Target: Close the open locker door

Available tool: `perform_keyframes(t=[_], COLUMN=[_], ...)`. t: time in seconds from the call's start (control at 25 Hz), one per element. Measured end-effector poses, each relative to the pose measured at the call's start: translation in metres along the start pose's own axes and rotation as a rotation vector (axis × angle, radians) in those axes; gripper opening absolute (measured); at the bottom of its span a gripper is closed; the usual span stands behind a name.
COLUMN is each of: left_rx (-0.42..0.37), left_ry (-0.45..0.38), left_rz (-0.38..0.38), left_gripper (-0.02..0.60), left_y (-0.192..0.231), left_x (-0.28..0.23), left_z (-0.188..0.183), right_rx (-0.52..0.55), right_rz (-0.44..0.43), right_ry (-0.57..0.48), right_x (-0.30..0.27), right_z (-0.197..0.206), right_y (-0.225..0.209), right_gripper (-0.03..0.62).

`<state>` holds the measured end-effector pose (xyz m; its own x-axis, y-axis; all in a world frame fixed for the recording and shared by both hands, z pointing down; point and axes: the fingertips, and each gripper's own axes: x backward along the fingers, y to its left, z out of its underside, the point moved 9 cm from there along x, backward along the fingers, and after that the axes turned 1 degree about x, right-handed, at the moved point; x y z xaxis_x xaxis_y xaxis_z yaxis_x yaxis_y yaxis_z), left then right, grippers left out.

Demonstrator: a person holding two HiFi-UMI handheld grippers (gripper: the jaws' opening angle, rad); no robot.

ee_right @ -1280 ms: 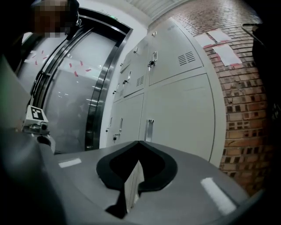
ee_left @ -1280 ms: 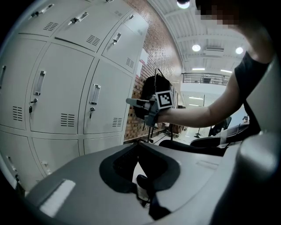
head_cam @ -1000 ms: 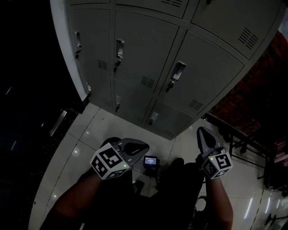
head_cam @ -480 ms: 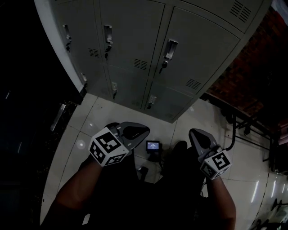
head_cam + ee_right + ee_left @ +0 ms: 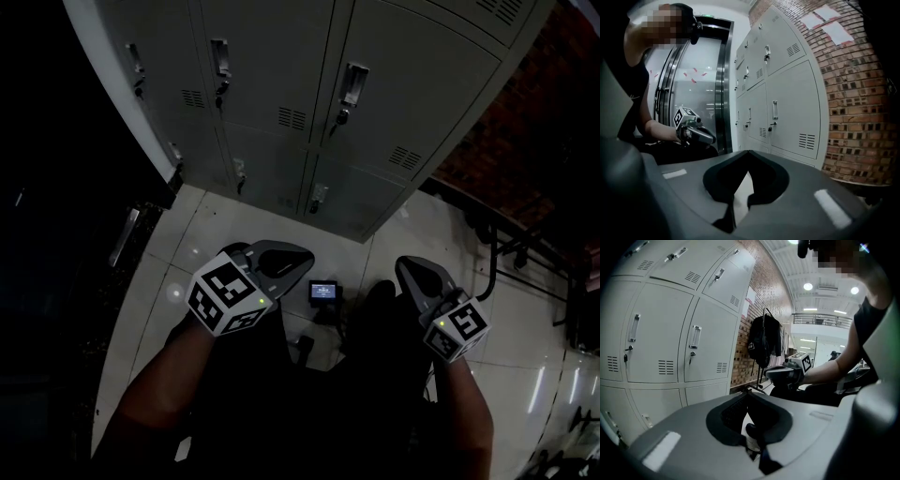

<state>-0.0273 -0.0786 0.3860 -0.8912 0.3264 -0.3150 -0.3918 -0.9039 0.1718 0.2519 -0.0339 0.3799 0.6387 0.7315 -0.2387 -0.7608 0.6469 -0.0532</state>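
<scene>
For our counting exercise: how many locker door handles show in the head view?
6 handles: upper row left, middle, right; lower row left, middle, right. Others may sit beyond the frame.

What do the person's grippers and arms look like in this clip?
The left gripper and right gripper are smooth grey moulded shells. Each carries a cube of black-and-white square markers with a green light. Forearms are bare and the top is dark.

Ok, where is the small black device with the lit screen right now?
Head view, low centre: the small black device sits between the left gripper and right gripper, below the grey metal lockers.
</scene>
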Motion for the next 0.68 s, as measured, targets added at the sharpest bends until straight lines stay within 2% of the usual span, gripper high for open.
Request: perform_keyframes(t=[0.2,0.36,0.68], left_rx=[0.000,-0.002,-0.002], left_ry=[0.004,0.006,0.009], left_rz=[-0.003,-0.004,-0.009], left_gripper=[0.012,0.012,0.012], left_y=[0.0002,0.0006,0.0004], left_x=[0.0009,0.0009,0.0012], left_z=[0.0006,0.0006,0.0009], right_rx=[0.001,-0.026,0.006], right_rz=[0.001,-0.027,-0.008], right_ry=[0.002,-0.035,-0.003], right_x=[-0.0013,-0.0035,-0.0016], right_z=[-0.0011,-0.0040,-0.0013], right_y=[0.0015,0.0040,0.0011], right_gripper=[0.002,0.002,0.002])
